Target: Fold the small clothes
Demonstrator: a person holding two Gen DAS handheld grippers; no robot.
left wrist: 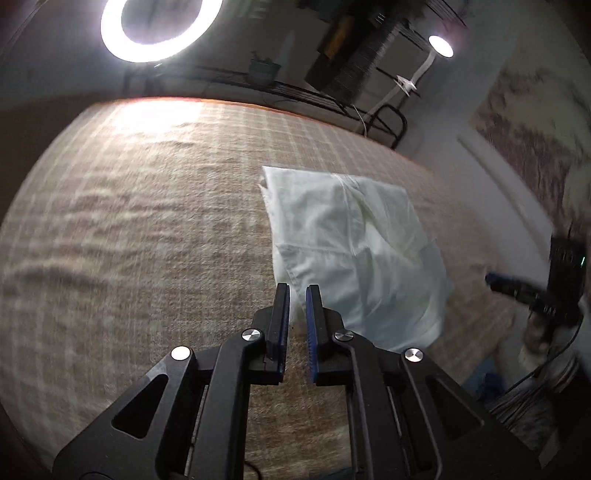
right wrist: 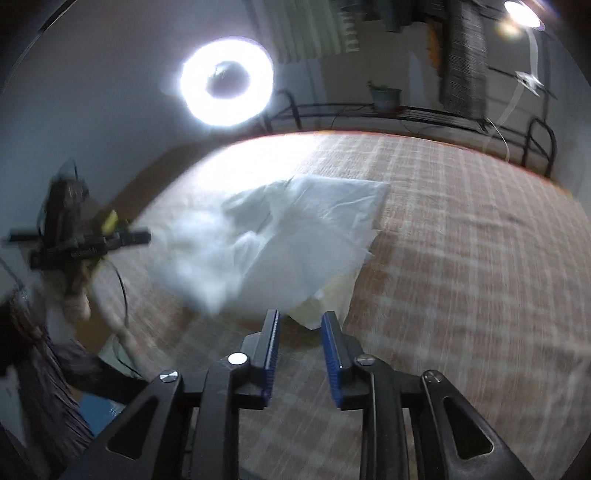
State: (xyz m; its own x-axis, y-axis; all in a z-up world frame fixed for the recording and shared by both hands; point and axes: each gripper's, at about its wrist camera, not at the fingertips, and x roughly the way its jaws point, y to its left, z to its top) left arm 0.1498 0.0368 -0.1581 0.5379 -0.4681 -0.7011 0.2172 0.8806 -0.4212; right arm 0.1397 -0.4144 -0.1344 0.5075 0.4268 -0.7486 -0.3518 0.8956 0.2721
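A wide surface covered with a tan, pale-checked woven cloth [left wrist: 147,229] fills most of both views, its far edge showing a thin orange-red trim. A ring light [left wrist: 160,27] glares at 11 o'clock in the left wrist view and throws a bright patch on the cloth below it. A smaller round lamp [left wrist: 440,45] on a white arm shines at 1 o'clock. Behind the surface runs a dark metal rack [right wrist: 406,110], with a small potted plant [right wrist: 384,94] on it at 12 o'clock. The grey wall [right wrist: 92,92] behind is dim. At 3 o'clock a mottled brownish hanging [left wrist: 535,140] covers the wall.
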